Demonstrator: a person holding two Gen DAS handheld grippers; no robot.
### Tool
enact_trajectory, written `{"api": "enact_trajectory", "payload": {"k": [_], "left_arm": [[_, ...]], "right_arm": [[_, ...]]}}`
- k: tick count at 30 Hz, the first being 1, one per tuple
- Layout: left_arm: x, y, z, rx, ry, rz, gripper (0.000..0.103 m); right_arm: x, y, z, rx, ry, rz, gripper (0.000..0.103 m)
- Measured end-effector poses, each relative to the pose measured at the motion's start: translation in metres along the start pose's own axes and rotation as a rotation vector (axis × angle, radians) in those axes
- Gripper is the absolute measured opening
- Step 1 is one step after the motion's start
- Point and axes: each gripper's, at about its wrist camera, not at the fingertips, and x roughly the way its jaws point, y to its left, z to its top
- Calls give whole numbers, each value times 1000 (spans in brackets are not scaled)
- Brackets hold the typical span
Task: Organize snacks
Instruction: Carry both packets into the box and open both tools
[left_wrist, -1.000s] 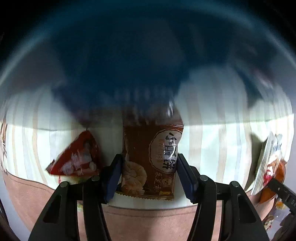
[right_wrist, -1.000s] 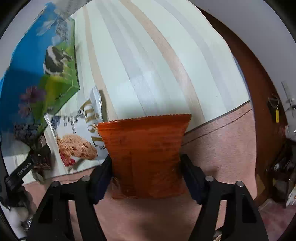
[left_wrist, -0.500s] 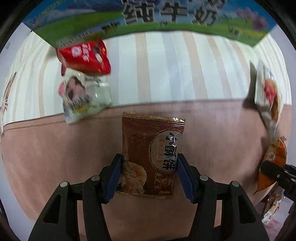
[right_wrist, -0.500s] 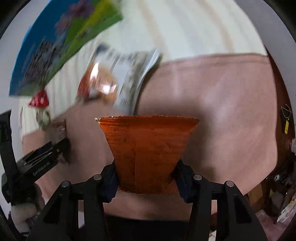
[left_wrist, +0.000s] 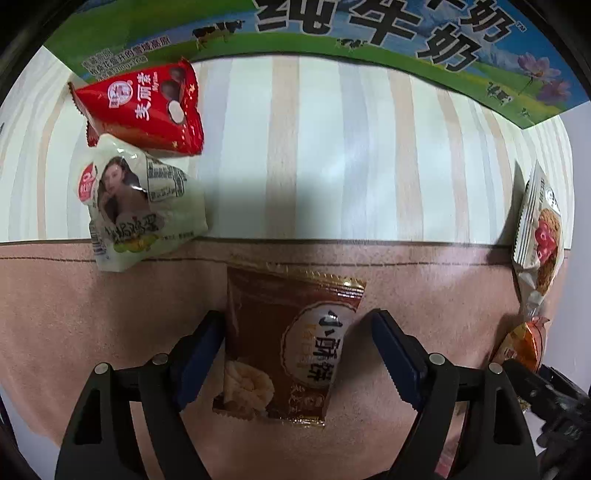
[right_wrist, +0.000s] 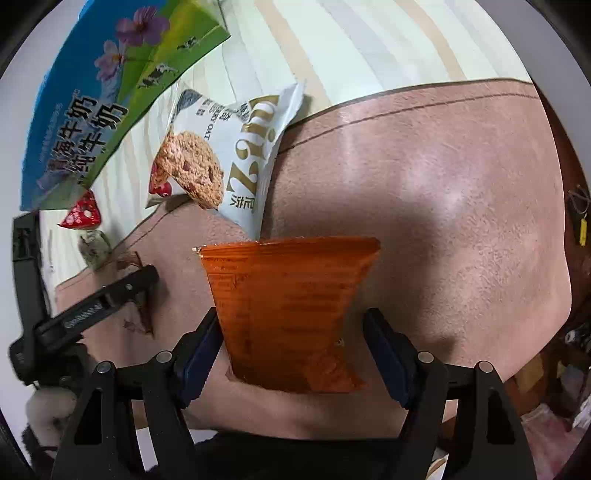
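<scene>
A brown biscuit packet (left_wrist: 288, 343) lies flat on the pink mat (left_wrist: 74, 314), between the fingers of my left gripper (left_wrist: 295, 317). Those jaws are opening, and the right pad stands off the packet's edge. In the right wrist view an orange packet (right_wrist: 288, 314) rests on the same mat (right_wrist: 443, 184) between the fingers of my right gripper (right_wrist: 293, 314). Its jaws are opening too, with a gap at the right pad. The left gripper (right_wrist: 92, 306) shows at the left of that view.
A blue-green milk carton box (left_wrist: 332, 29) stands at the back of the striped cloth (left_wrist: 332, 147). A red packet (left_wrist: 144, 107) and a white packet with a portrait (left_wrist: 140, 199) lie at the left. An oat cookie packet (right_wrist: 218, 155) straddles the mat's edge.
Both pairs of jaws have spread apart and let go of their packets, which now rest on the pink mat. The left gripper has come lower and closer to the mat.
</scene>
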Motion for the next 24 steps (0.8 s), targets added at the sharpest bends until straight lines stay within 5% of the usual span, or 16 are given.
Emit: {"api": "enact_trajectory", "payload": {"k": [2, 3, 6, 8, 17, 24], "left_arm": [[-11, 3, -8, 5, -12, 18, 73], [-13, 0, -10, 11, -21, 28, 62], [-26, -4, -19, 30, -24, 45, 56], [-31, -6, -23, 34, -20, 49, 54], [-107, -3, -15, -6, -112, -67, 54], [-223, -13, 53, -31, -288, -172, 54]], "right_arm": [[5, 7, 0, 0, -13, -26, 79], [11, 15, 0, -4, -21, -49, 75], [15, 29, -3, -54, -38, -105, 54], [10, 32, -6, -76, -45, -98, 51], [-49, 73, -1, -114, -98, 94, 48], [-133, 147, 66, -199, -242, 214, 48]]}}
